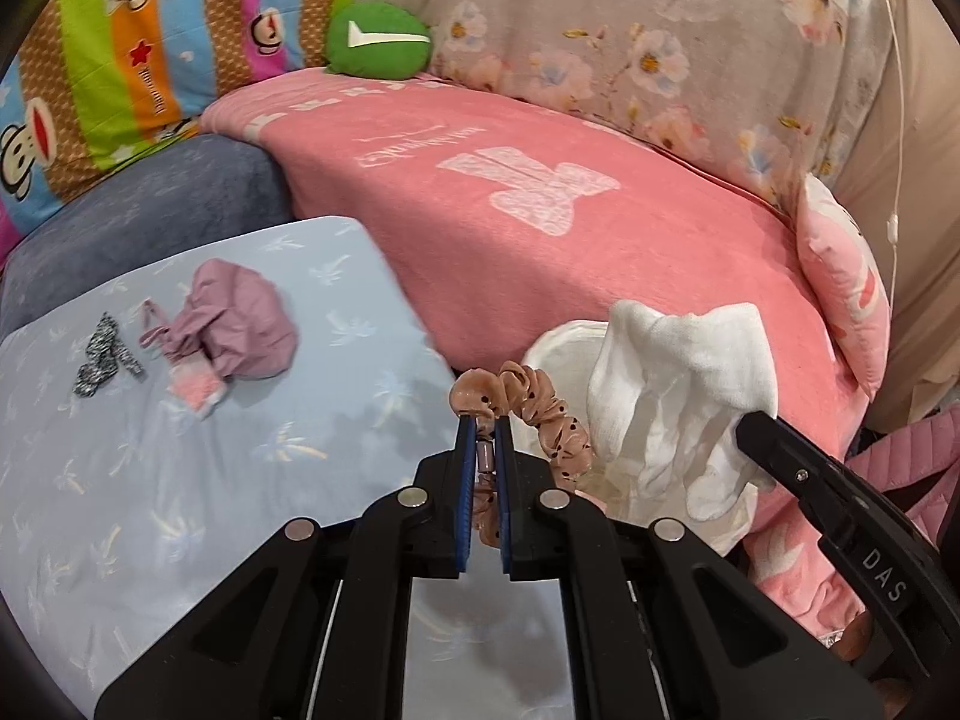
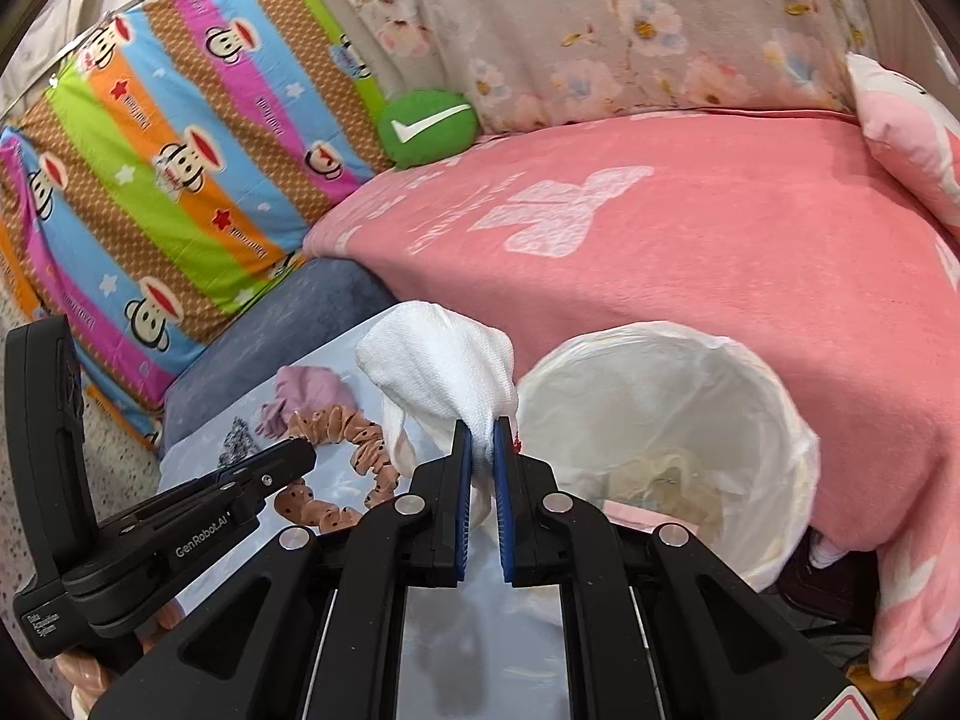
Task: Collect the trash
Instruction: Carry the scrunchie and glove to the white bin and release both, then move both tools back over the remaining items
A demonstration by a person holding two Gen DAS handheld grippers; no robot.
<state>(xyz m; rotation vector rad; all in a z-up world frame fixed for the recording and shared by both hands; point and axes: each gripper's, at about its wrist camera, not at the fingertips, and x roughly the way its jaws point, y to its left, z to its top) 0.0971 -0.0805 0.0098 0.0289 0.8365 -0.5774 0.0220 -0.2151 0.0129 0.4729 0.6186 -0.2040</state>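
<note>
The right claw, clenched on the white cloth, sits just left of the bin, seemingly nearer it than the left claw, which grips the scrunchie.

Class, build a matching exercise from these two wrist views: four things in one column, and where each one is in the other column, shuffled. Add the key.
1. scrunchie
2. white cloth
3. purple pouch
4. trash bin

A. lying on the light blue sheet
B. standing beside the pink blanket, lined with a white bag
C. clamped in the left gripper
D. clamped in the right gripper

Pairs: 1-C, 2-D, 3-A, 4-B
</note>
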